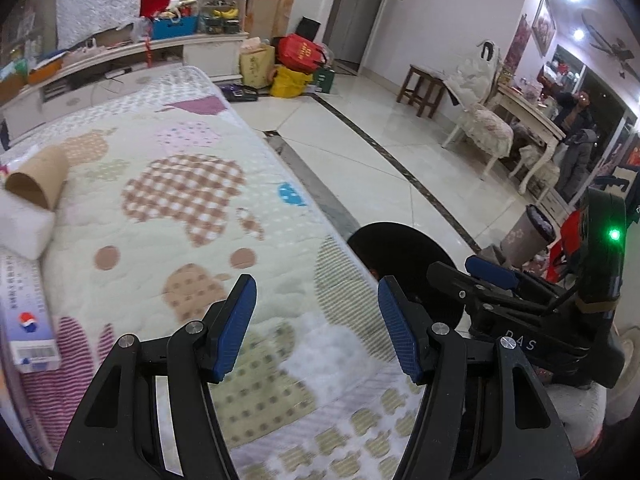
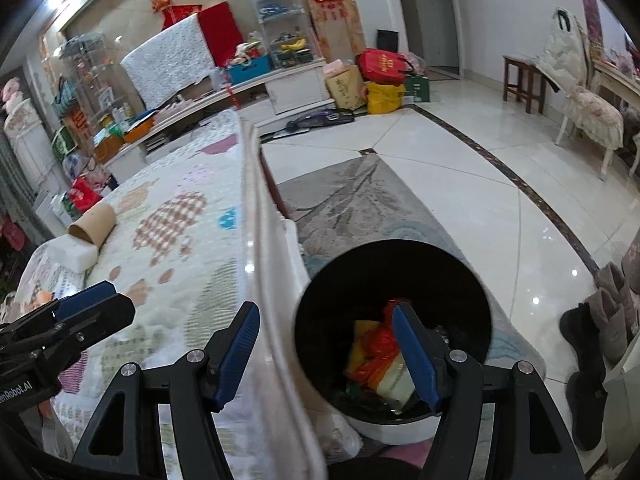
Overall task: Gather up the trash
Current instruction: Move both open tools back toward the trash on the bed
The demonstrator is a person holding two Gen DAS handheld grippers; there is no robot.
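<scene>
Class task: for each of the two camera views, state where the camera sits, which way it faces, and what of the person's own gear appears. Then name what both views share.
Left wrist: sits behind the open left tool, facing across the quilt; the right tool shows at right.
Right wrist: sits behind the open right tool, facing down over the quilt's edge at the trash bin; the left tool shows at left.
Shared: cardboard tube, foam block, bin.

A patterned quilt covers the bed; far off, a red bag, wooden stool and, seemingly, bananas.
</scene>
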